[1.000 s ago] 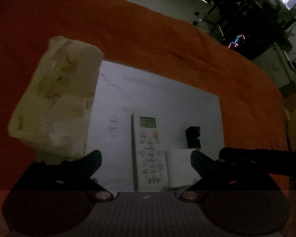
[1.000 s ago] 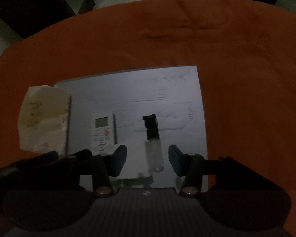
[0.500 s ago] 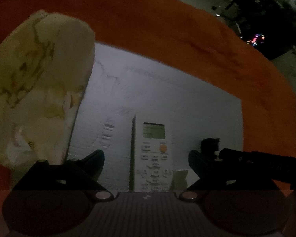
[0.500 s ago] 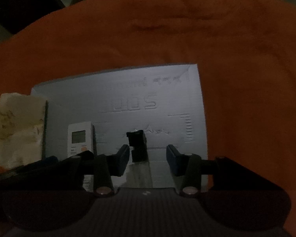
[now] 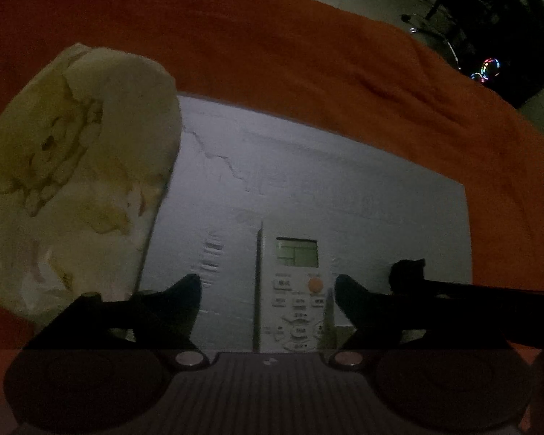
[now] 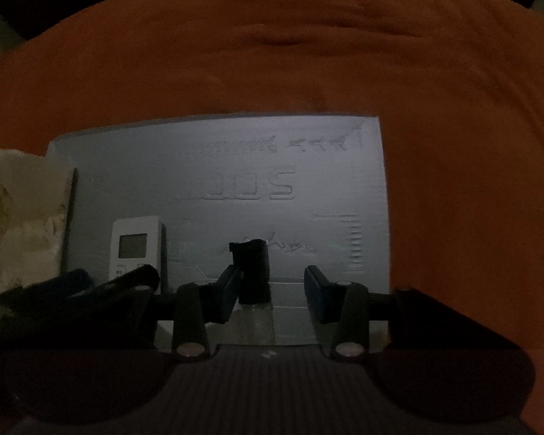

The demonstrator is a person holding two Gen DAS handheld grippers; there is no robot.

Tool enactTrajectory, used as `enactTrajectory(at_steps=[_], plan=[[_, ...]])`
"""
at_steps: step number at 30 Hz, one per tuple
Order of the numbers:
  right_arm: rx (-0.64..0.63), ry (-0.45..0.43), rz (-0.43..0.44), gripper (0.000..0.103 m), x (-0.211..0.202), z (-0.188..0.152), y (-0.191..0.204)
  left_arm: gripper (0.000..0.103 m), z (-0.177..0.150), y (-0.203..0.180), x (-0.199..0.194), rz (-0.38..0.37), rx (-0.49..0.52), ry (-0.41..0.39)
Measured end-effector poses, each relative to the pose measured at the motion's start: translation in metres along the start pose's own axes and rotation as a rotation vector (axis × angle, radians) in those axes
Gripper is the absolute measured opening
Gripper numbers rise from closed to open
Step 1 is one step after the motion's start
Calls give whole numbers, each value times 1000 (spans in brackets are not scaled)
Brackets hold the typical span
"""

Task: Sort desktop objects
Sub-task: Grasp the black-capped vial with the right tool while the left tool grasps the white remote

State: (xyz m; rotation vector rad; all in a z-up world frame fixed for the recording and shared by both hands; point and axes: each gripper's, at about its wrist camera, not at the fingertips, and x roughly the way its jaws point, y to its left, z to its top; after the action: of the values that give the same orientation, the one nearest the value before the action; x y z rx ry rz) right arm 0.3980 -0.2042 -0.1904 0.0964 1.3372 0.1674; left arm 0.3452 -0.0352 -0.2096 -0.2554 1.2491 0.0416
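A white remote control (image 5: 296, 290) with a small screen and an orange button lies on a grey embossed mat (image 5: 308, 181). My left gripper (image 5: 268, 299) is open and low over the remote, its fingers either side of it. The remote also shows in the right wrist view (image 6: 136, 246). A clear bottle with a black cap (image 6: 253, 272) lies on the mat (image 6: 235, 166). My right gripper (image 6: 270, 290) is open around the bottle, the left pad close to the cap. A cream tissue pack (image 5: 72, 181) lies at the mat's left edge.
An orange cloth (image 6: 308, 54) covers the table all around the mat. The tissue pack also shows at the left in the right wrist view (image 6: 21, 217). The right gripper's dark arm (image 5: 471, 301) reaches in beside the left one. Dim room with chairs lies beyond.
Both grippers have moved forward and lower over the mat. The remote now lies between the left fingers and the bottle's cap between the right fingers. Both stay open.
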Motion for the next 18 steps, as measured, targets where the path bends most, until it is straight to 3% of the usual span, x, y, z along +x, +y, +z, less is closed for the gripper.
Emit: enactTrajectory(at_steps=[3,5,7,10,18], plan=[[-14,11,-12,42,4,0,2,66,-2,-2,0,-13,20,0],[-26,35,-16,37,9,0,3,55,-3,-3,-2,-27,31,-3],[-62,39,-40,25,11,-3,8,45,-4,-4,-3,-41,42,-5],[-90,32,-68,23,10,-6,12,35,-6,-6,-5,-59,64,-9],[-60,42,-77,23,5,-11,3,31,-3,6,-11,-35,81,3]])
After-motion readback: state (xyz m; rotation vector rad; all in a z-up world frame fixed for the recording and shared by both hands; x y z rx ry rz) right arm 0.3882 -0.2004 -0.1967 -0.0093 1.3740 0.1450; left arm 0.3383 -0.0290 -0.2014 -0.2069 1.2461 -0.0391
